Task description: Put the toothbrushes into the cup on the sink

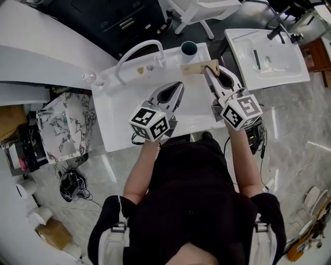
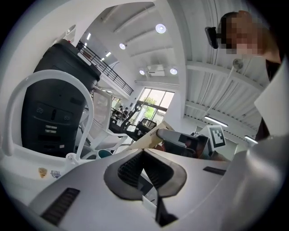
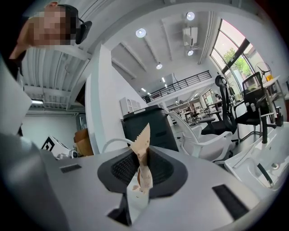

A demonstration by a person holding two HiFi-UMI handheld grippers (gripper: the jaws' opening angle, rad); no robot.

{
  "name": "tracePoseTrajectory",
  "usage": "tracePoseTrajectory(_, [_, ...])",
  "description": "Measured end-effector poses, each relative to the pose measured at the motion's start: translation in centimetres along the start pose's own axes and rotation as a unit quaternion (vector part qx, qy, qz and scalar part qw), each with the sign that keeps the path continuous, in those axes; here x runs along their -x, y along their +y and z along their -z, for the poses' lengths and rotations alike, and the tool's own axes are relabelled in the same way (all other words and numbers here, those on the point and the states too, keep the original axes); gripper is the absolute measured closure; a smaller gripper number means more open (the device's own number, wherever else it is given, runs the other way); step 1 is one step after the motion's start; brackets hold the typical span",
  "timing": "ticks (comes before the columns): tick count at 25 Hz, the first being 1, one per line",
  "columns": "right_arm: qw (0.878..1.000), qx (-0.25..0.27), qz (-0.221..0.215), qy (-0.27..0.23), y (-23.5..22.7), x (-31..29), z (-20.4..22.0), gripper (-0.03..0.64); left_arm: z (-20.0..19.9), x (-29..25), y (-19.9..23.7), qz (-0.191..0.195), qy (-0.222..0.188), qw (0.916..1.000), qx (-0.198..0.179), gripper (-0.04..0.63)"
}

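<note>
A white sink [image 1: 121, 121] fills the middle of the head view, and a dark teal cup [image 1: 189, 49] stands on its back rim. My right gripper [image 1: 208, 70] is shut on a brown paper toothbrush packet [image 1: 198, 68], which it holds level just in front of the cup. In the right gripper view the packet's serrated end [image 3: 143, 140] sticks up between the pads. My left gripper [image 1: 178, 84] hovers over the basin, shut with nothing in it. In the left gripper view its pads [image 2: 143, 152] meet, and the cup [image 2: 104, 154] and packet [image 2: 151, 137] lie beyond them.
A curved white faucet [image 1: 137, 52] arches over the sink's back left. A second white basin [image 1: 269, 57] holding a dark stick [image 1: 256, 59] stands at the right. A marbled slab [image 1: 67, 124] lies at the left, and a white office chair [image 1: 201, 13] is behind the sink.
</note>
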State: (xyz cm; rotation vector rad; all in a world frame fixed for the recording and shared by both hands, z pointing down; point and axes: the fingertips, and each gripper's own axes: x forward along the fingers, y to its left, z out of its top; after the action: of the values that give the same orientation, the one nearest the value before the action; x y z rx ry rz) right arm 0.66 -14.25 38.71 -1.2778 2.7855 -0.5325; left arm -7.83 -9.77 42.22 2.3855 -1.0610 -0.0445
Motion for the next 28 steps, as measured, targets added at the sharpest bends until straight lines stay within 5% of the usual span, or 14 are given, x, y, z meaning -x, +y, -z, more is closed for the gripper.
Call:
tracePoseTrajectory(12, [0.997, 0.048, 0.063, -0.003, -3.1, -3.5, -1.7, 0.546, -0.1, -0.2, 2.0, 0.015, 0.012, 0.9998, 0.004, 0.588])
tracePoseTrajectory(28, [0.994, 0.072, 0.079, 0.032, -6.7, -8.7, 0.3, 0.546, 0.0, -1.7, 0.9, 0.036, 0.028, 0.9989, 0.008, 0.588])
